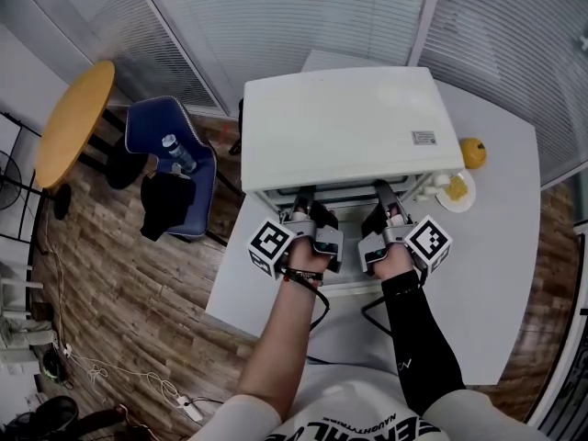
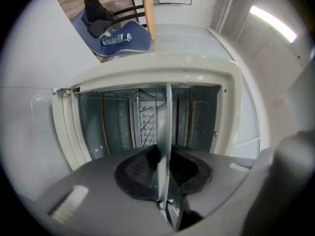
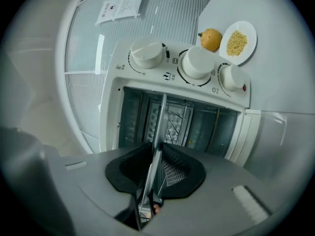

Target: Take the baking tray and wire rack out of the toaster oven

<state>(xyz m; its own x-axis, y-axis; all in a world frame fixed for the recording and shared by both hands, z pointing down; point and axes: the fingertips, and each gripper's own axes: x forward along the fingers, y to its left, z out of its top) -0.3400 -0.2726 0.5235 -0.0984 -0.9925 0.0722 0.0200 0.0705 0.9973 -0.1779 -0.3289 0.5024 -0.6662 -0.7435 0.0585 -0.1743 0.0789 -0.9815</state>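
The white toaster oven (image 1: 349,127) stands on the table with its door folded down towards me. Both grippers reach level into its mouth. In the left gripper view the baking tray (image 2: 168,112) shows edge-on as a thin metal sheet, and my left gripper (image 2: 165,168) is shut on its front rim. My right gripper (image 3: 156,168) is shut on the same tray (image 3: 160,117) further right. The wire rack (image 3: 179,122) shows as thin bars inside the oven cavity behind the tray. In the head view the left gripper (image 1: 301,198) and right gripper (image 1: 384,194) sit side by side at the oven opening.
An orange (image 1: 472,152) and a small plate of food (image 1: 456,191) lie right of the oven on the white table (image 1: 496,246). Three knobs (image 3: 197,63) sit beside the opening. A blue chair (image 1: 175,168) with a bottle and a round wooden table (image 1: 73,122) stand to the left.
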